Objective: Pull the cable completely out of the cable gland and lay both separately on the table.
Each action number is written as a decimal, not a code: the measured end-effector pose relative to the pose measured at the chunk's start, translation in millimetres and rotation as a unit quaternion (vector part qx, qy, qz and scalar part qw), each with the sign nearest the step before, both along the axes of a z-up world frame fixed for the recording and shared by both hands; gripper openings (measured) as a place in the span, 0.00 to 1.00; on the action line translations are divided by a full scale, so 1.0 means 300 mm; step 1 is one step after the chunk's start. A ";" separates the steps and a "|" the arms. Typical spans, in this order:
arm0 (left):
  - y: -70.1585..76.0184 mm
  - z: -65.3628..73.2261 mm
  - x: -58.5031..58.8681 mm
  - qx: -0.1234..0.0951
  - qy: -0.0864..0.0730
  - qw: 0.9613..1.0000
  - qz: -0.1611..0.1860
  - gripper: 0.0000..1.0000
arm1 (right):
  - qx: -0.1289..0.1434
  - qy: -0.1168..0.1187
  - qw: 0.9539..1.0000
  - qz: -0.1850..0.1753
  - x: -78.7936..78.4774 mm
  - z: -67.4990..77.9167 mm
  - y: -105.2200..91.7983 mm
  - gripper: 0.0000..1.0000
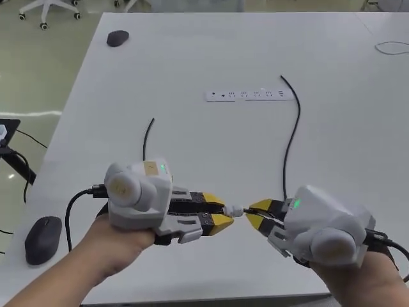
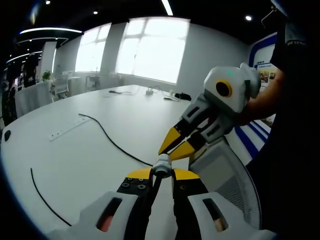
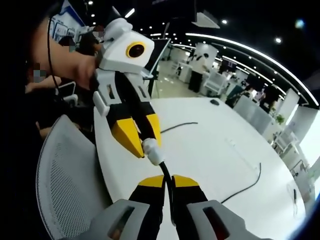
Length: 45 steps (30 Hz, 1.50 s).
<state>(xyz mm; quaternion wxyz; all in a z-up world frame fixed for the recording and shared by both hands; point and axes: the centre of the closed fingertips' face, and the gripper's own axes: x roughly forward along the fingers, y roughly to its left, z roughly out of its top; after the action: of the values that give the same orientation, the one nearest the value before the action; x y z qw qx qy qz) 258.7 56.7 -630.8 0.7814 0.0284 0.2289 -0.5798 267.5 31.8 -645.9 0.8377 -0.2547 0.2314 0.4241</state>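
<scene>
White table (image 1: 192, 57) — power strip (image 1: 249, 95), cable (image 1: 293, 128), two mice (image 1: 117, 38).

Two grippers: left gripper (image 1: 225, 215), right gripper (image 1: 254, 216). One cable gland (image 1: 236, 210), one power strip (image 1: 250, 95) and two computer mice (image 1: 117, 38) (image 1: 43, 239) are before you. You count two cables: long cable (image 1: 293, 134), short cable (image 1: 147, 137).

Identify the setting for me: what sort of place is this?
Probably an open-plan office: a big white table with a power strip and a computer mouse on it, a wheeled office chair beyond.
</scene>
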 end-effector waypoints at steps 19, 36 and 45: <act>-0.002 0.022 0.017 -0.009 0.000 1.000 0.007 0.14 | 0.054 0.068 0.990 -0.115 0.048 -0.075 -0.142 0.00; -0.023 0.007 -0.001 -0.001 0.000 1.000 -0.008 0.14 | 0.125 0.178 0.946 -0.240 0.040 -0.184 -0.206 0.00; 0.000 0.003 0.011 -0.001 0.002 1.000 -0.001 0.15 | 0.127 0.171 0.949 -0.231 0.027 -0.175 -0.196 0.01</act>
<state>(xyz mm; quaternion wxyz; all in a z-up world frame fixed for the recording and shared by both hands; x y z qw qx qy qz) 262.0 56.7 -630.0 0.7806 0.0271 0.2300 -0.5806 275.5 -27.1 -698.5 0.8858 -0.0096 0.3682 0.2822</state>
